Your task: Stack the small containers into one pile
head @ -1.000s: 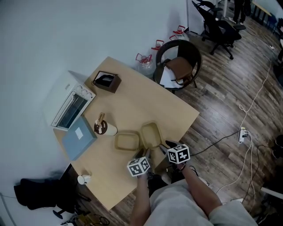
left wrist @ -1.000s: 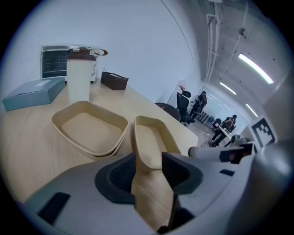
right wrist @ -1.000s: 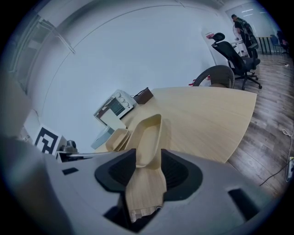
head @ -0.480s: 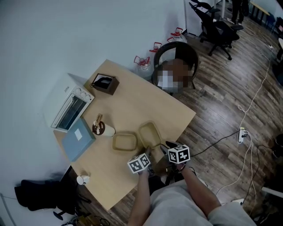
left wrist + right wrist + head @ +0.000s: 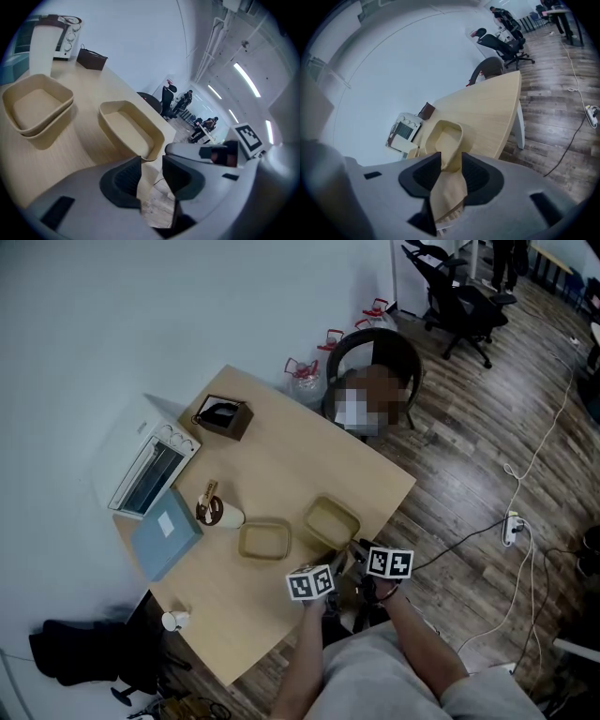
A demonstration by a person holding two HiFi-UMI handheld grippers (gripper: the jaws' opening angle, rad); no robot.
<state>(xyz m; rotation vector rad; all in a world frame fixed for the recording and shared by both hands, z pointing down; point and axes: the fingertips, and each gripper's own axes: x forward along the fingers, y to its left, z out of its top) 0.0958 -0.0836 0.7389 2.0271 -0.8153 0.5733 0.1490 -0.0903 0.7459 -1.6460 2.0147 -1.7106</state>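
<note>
Two beige containers sit nested as one pile (image 5: 264, 540) on the wooden table (image 5: 281, 456); the left gripper view shows this pile (image 5: 37, 110) at its left. A third beige container (image 5: 331, 523) is at the table's near corner, tilted. My right gripper (image 5: 450, 164) is shut on that container's (image 5: 447, 140) rim, and its jaws are still closing. My left gripper (image 5: 151, 164) is closing too. The same container's (image 5: 129, 129) near corner lies between its pads, with a gap on one side. In the head view the left gripper (image 5: 321, 568) and right gripper (image 5: 361, 554) are side by side.
A toaster oven (image 5: 153, 465), a blue book (image 5: 167, 532), a brown box (image 5: 225, 414) and a white cup (image 5: 220, 514) stand along the table's far left. A small cup (image 5: 174, 621) is near the front edge. A chair (image 5: 375, 381) and water jugs (image 5: 305, 371) lie beyond the table.
The third container has shifted right toward the table corner and turned. Both grippers have moved right with it. The nested pile has not moved.
</note>
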